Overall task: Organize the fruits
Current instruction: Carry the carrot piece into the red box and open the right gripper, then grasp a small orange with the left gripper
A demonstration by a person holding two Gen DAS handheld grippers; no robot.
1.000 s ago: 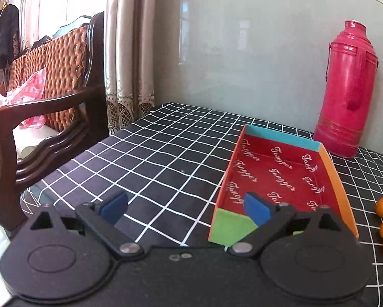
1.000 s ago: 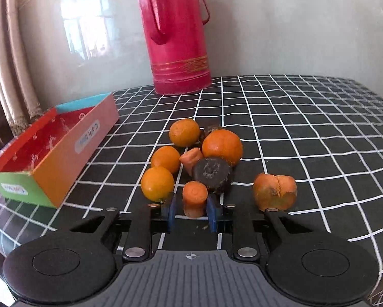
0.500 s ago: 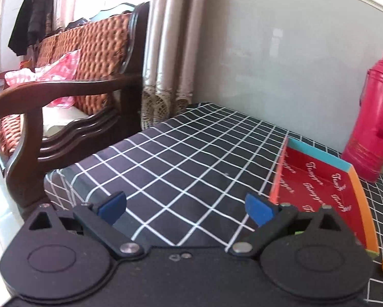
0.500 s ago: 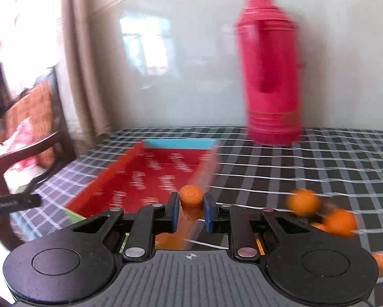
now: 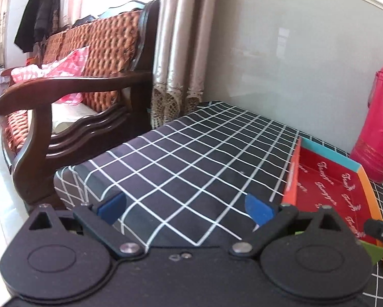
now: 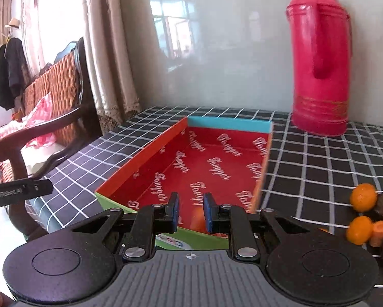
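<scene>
1. Right claw (image 6: 190, 212) hangs over the near end of the red box (image 6: 204, 163), its blue pads a little way apart. An orange piece (image 6: 197, 217) shows in the gap between them, low down over the box floor. The pads do not look pressed against it, though whether either one touches it is hard to tell.
2. The box sits on the checked desk (image 6: 319, 158), its blue end wall at 12 o'clock from the claw and its green end wall right under the claw's nose.
3. The rest of the fruit waits in a heap on the desk at 3 o'clock: a small orange (image 6: 363, 197), another orange (image 6: 359, 230) nearer, a carrot-coloured stub (image 6: 378, 232) touching it, and dark round pieces behind and below.
4. A pink flask (image 6: 319, 58) stands upright against the wall at 1 o'clock, beyond the box.
5. Left claw (image 5: 185, 208) is spread wide, nothing between its blue pads, hovering above the desk (image 5: 191, 153) near its left edge.
6. From the left view the box (image 5: 327, 184) lies at 2 o'clock, the flask (image 5: 378, 117) behind it.
7. A wooden sofa (image 5: 76, 81) stands beside the desk at 10 o'clock.
</scene>
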